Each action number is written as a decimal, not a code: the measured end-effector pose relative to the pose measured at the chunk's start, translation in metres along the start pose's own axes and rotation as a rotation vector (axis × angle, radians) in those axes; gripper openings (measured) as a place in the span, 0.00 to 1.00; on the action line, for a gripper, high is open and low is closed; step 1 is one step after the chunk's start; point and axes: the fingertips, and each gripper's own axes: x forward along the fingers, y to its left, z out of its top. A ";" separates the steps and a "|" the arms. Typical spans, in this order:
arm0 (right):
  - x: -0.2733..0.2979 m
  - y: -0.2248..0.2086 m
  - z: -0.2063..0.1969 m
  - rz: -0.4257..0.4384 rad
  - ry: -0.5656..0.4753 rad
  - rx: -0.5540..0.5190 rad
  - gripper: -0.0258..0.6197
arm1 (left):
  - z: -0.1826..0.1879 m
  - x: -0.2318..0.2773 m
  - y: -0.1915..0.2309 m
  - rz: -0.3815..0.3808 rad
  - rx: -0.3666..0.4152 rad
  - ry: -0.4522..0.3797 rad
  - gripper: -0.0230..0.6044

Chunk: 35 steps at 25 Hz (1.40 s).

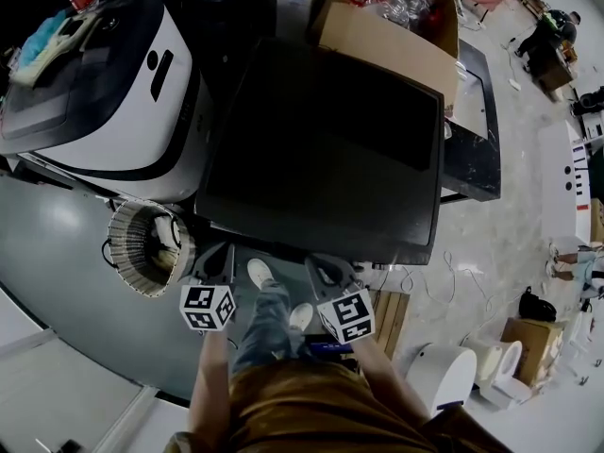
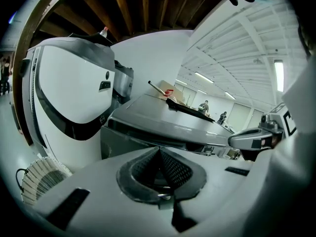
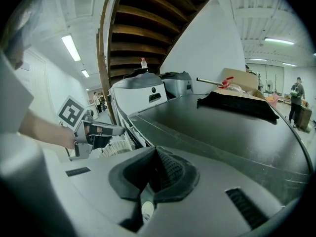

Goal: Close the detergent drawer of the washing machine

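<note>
The dark grey washing machine (image 1: 321, 149) fills the middle of the head view, seen from above; its front edge runs just ahead of both grippers. I cannot make out its detergent drawer in any view. My left gripper (image 1: 219, 253) hangs before the machine's front left corner, and my right gripper (image 1: 327, 264) hangs near the front middle. In the left gripper view the left gripper (image 2: 159, 151) has its pads together with nothing between them, facing the machine's front top edge (image 2: 148, 132). The right gripper (image 3: 155, 151) is also shut and empty, looking across the machine's lid (image 3: 222, 132).
A white machine (image 1: 94, 83) stands close on the left. A round ribbed basket (image 1: 142, 248) sits on the floor by it. An open cardboard box (image 1: 387, 26) and a black cloth (image 3: 237, 105) rest on the lid's far side. People stand far off on the right.
</note>
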 end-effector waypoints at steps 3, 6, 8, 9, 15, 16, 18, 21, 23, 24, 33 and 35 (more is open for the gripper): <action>0.002 -0.001 0.001 -0.003 0.008 -0.008 0.06 | 0.002 0.004 0.000 -0.006 -0.004 -0.005 0.08; 0.002 -0.002 0.003 -0.013 0.008 -0.019 0.06 | 0.003 0.008 0.000 -0.011 -0.001 -0.005 0.08; 0.004 -0.002 0.005 -0.014 0.007 -0.017 0.06 | 0.006 0.011 0.002 -0.009 0.003 -0.008 0.08; 0.004 -0.002 0.006 -0.016 0.006 -0.017 0.06 | 0.007 0.012 0.003 -0.006 0.003 -0.011 0.08; -0.002 -0.007 0.010 -0.043 -0.013 -0.036 0.06 | 0.009 0.017 0.002 0.003 0.005 -0.018 0.08; -0.002 -0.008 0.009 -0.043 -0.011 -0.036 0.06 | 0.009 0.017 0.002 0.003 0.004 -0.018 0.08; -0.003 -0.008 0.010 -0.041 -0.008 -0.038 0.06 | 0.009 0.017 0.002 0.004 0.000 -0.023 0.08; -0.005 -0.007 0.014 -0.045 -0.018 -0.043 0.06 | 0.010 0.014 0.001 -0.009 0.001 -0.051 0.08; -0.006 -0.008 0.016 -0.045 -0.029 -0.049 0.06 | 0.015 0.013 -0.002 -0.016 0.021 -0.067 0.08; -0.007 -0.009 0.017 -0.045 -0.034 -0.052 0.06 | 0.017 0.012 -0.003 -0.014 0.032 -0.070 0.08; -0.028 -0.005 0.036 -0.046 -0.130 0.006 0.06 | 0.037 -0.012 -0.017 0.002 0.059 -0.115 0.08; -0.030 0.000 0.036 -0.047 -0.122 -0.025 0.06 | 0.041 -0.018 -0.022 -0.001 0.075 -0.129 0.08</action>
